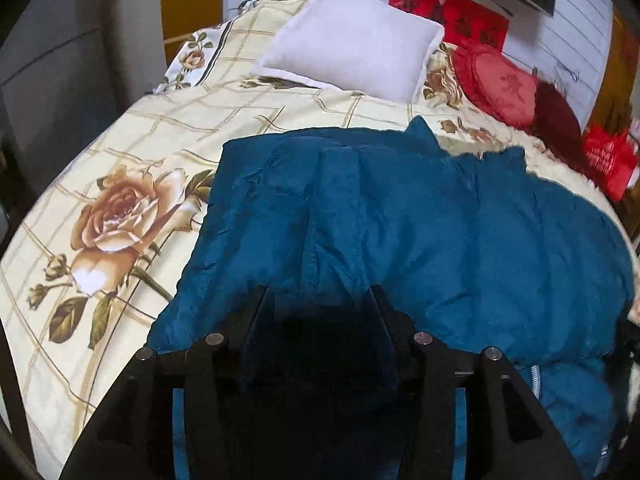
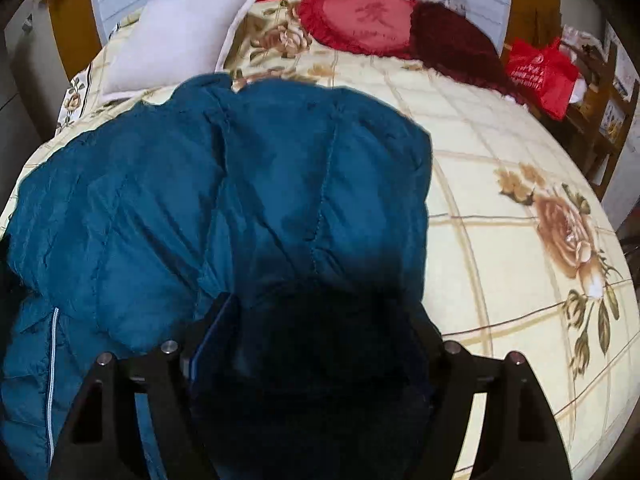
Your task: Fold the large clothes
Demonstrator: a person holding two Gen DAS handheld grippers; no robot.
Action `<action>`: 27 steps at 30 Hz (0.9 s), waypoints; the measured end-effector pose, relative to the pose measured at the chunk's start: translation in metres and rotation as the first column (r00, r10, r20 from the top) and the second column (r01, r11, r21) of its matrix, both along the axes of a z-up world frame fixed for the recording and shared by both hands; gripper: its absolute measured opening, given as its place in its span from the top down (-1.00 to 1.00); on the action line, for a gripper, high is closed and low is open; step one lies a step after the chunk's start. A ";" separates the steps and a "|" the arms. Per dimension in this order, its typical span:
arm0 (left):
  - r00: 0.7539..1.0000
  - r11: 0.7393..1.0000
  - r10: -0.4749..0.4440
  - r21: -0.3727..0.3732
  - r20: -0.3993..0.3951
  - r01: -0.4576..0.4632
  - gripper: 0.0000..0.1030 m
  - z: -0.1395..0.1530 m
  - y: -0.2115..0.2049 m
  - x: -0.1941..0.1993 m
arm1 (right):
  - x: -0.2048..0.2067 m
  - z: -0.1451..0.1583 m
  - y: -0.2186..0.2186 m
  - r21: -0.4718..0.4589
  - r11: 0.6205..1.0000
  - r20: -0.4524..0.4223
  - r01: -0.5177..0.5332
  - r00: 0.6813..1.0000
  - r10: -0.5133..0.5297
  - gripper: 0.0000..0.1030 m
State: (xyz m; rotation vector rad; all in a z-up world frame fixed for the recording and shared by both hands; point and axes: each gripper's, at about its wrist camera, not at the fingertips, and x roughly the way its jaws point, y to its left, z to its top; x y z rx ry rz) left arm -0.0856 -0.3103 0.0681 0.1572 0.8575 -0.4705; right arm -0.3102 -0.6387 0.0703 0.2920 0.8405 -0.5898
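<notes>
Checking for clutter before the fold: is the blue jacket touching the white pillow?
Cannot tell. In the right wrist view the blue jacket overlaps the white pillow corner; the left wrist view seems to show bedspread between them.

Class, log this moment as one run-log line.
stage: fold underway | item: blue padded jacket on bed | left hand-held gripper: gripping jacket | right hand-held gripper: gripping jacket

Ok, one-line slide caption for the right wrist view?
Right gripper holds a bunched fold of the blue padded jacket on the rose-print bedspread.
</notes>
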 end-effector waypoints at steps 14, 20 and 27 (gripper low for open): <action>0.998 0.999 0.014 0.033 0.056 -0.016 -0.30 0.004 -0.024 0.015 | 0.082 0.028 0.017 -0.029 0.997 0.123 -0.071 0.990 0.074 -0.54; 0.998 0.998 -0.018 0.061 0.062 0.015 -0.30 -0.006 -0.035 0.014 | 0.108 -0.006 0.009 -0.098 0.994 0.060 -0.054 0.996 0.060 -0.79; 0.999 0.997 -0.020 0.070 0.046 0.017 -0.30 -0.010 -0.036 0.016 | 0.075 0.027 0.028 -0.028 0.998 0.145 -0.062 0.987 0.065 -0.78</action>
